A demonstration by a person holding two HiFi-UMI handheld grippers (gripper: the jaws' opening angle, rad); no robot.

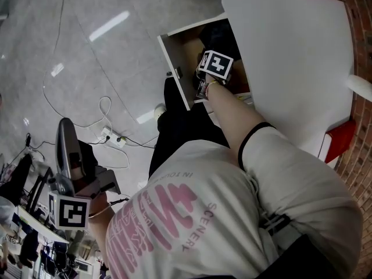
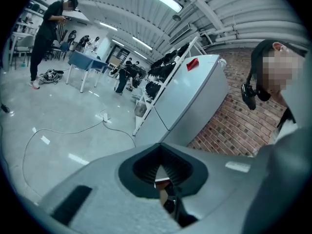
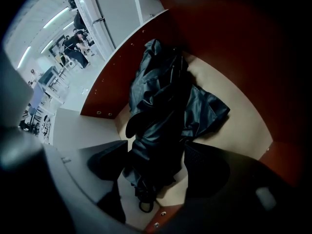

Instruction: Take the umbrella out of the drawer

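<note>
A black folded umbrella point(image 3: 161, 96) lies lengthwise on the pale floor of the open drawer point(image 3: 239, 126); its strap end is nearest the camera. My right gripper point(image 3: 156, 160) has a jaw against each side of the umbrella's near part and is shut on it. In the head view the right gripper point(image 1: 212, 52) reaches into the drawer point(image 1: 174, 68), where the umbrella point(image 1: 220, 35) shows as a dark shape. My left gripper point(image 1: 65, 133) is held away at the lower left and points up, shut with nothing in it. In its own view the left gripper point(image 2: 158, 167) shows its jaws together.
A white cabinet top point(image 1: 290, 57) overhangs the drawer on the right. The person's black trousers point(image 1: 180, 127) stand against the drawer front. Cables point(image 1: 104, 106) and a power strip point(image 1: 113, 137) lie on the grey floor. A brick wall point(image 1: 360, 156) runs along the right.
</note>
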